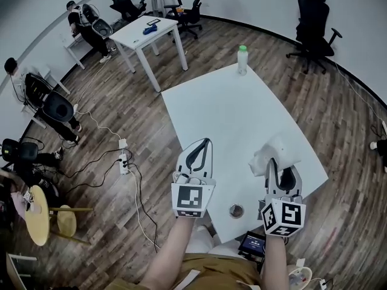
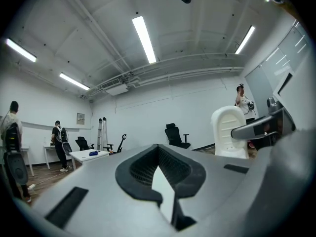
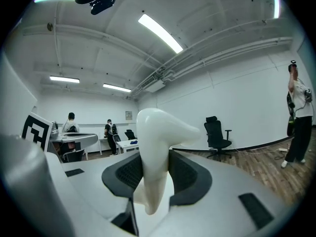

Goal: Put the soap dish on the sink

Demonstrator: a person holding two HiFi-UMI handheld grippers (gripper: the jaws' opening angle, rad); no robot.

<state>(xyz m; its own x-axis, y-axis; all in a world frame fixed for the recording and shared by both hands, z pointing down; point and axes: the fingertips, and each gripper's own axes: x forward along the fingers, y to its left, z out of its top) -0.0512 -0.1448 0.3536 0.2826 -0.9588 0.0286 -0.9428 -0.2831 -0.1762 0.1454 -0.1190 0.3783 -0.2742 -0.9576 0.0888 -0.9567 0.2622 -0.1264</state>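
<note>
Right gripper [image 1: 280, 173]: we record its jaws pinching the white soap dish [image 1: 274, 151], which sticks out beyond them, over the near right part of the white worktop [image 1: 230, 113]. Left gripper [image 1: 204, 145]: jaws pressed together at the tips, nothing between them, placed over the worktop's near left edge. On the worktop we list a bottle with a green cap [image 1: 242, 59], upright at the far edge, and a small round metal item [image 1: 236, 210] by the near edge, between the two grippers. Farther off we note a second white table [image 1: 151, 32] and a black office chair [image 1: 314, 26].
</note>
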